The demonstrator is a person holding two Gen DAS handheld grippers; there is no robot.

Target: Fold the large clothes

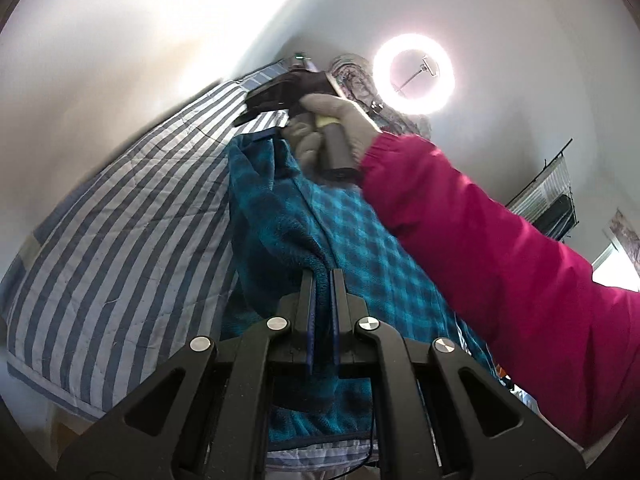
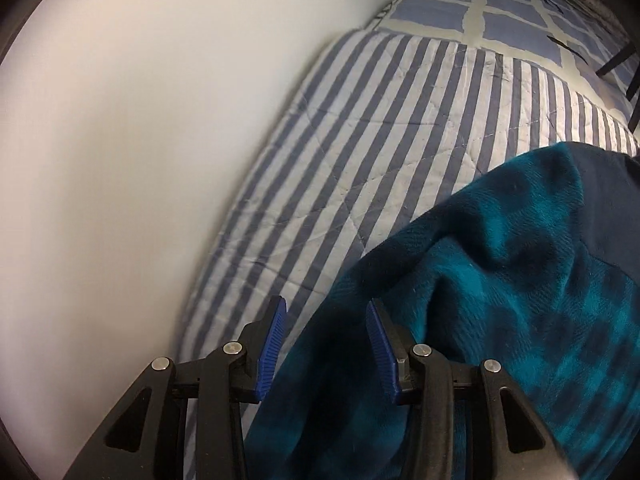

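A teal and dark-blue checked fleece garment [image 1: 280,220] lies bunched on a blue-and-white striped quilt [image 1: 120,220]. My left gripper [image 1: 323,276] is shut on a fold of it, with cloth pinched between the blue pads. In the left wrist view a gloved hand [image 1: 320,120] in a pink sleeve [image 1: 500,248] holds my right gripper [image 1: 260,100] over the garment's far end. In the right wrist view my right gripper [image 2: 326,312] points steeply down. Its blue pads stand apart over the garment's edge [image 2: 500,280], and neither pad presses on the cloth.
The striped quilt [image 2: 400,120] runs along a white wall [image 2: 120,160], with a blue-squared cover [image 2: 460,4] beyond it. A lit ring light [image 1: 414,74] stands past the bed. A black wire rack [image 1: 552,192] is at the right.
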